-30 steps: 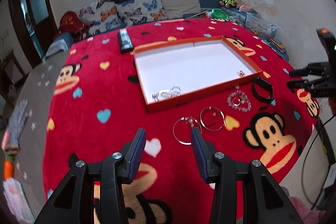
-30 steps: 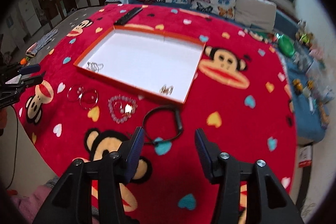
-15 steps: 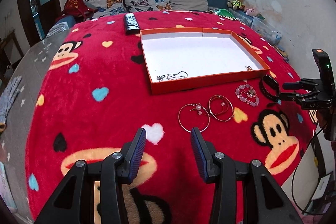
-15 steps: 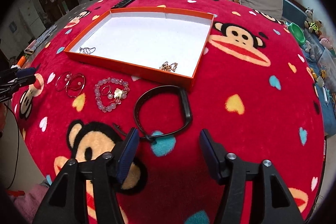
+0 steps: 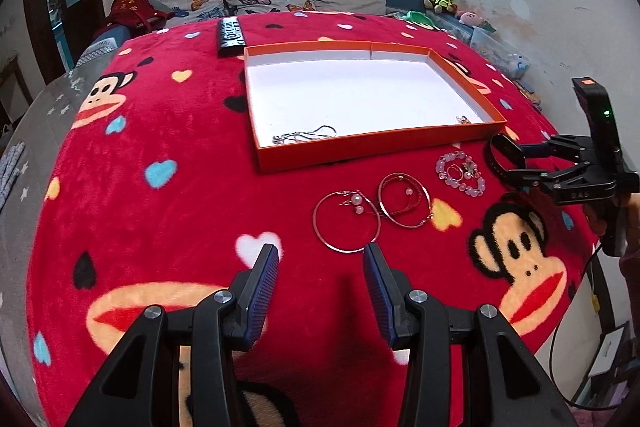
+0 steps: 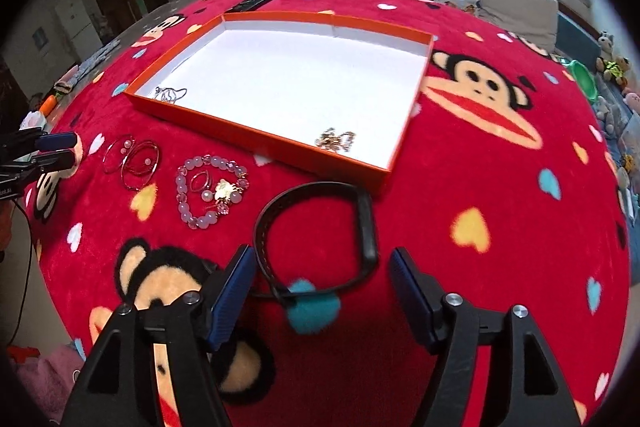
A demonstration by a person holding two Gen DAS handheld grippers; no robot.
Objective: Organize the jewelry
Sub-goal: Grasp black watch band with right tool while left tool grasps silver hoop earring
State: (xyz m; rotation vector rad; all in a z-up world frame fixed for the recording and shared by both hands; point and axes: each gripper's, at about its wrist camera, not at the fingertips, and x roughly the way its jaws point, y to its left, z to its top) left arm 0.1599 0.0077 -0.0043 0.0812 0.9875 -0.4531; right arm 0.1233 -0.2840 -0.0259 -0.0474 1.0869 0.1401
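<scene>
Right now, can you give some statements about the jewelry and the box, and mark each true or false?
1. The black band lies inside the box. False: it lies on the blanket, beside the box.
2. A silver chain is in the box. True.
3. The two hoops lie on the blanket. True.
4. The right tool grips the bead bracelet. False: its jaws are opening, empty, near the band.

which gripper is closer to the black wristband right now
Right. The right gripper hangs just over the black wristband, its jaws opening around the near end, not gripping. The left gripper is off by the hoop bracelets, past the bead bracelet.
</scene>
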